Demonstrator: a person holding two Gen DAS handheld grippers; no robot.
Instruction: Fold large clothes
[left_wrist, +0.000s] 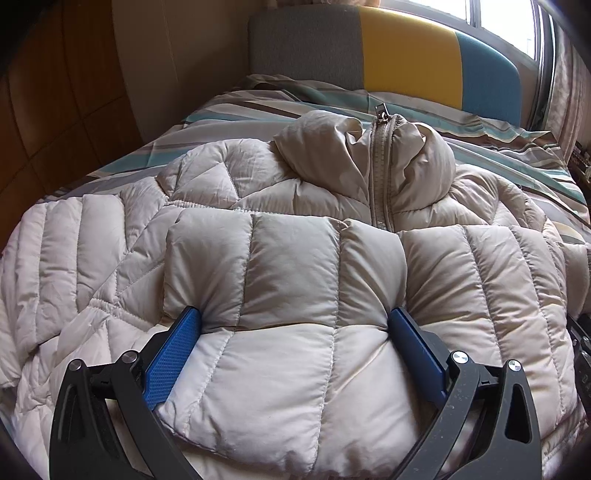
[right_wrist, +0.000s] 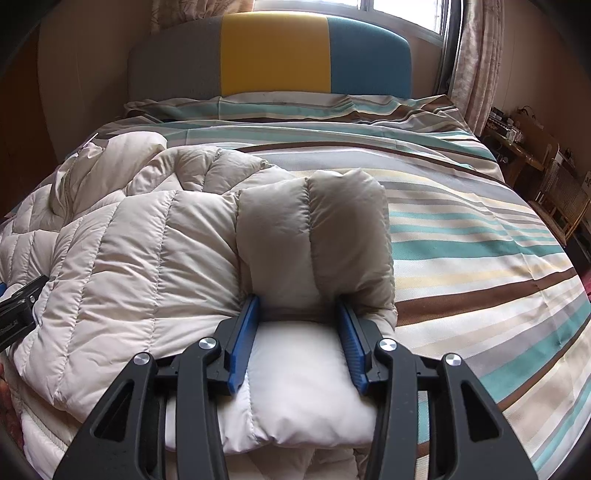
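A cream quilted puffer jacket (left_wrist: 295, 192) lies zipped on the striped bed, collar toward the headboard. Its lower part is folded up over the chest. My left gripper (left_wrist: 295, 321) is shut on the folded hem, blue pads (left_wrist: 173, 354) pressing a thick puffy section between them. My right gripper (right_wrist: 297, 314) is shut on the right end of the same folded edge of the jacket (right_wrist: 155, 240), the puffy fabric bulging between its fingers. The left gripper's black body (right_wrist: 18, 310) shows at the left edge of the right wrist view.
The bed has a striped teal, brown and cream cover (right_wrist: 461, 229) and a grey, yellow and teal headboard (right_wrist: 273, 51). A window and curtain (right_wrist: 476, 55) are behind it. Wooden furniture (right_wrist: 535, 162) stands to the right, a wooden wall panel (left_wrist: 55, 110) to the left.
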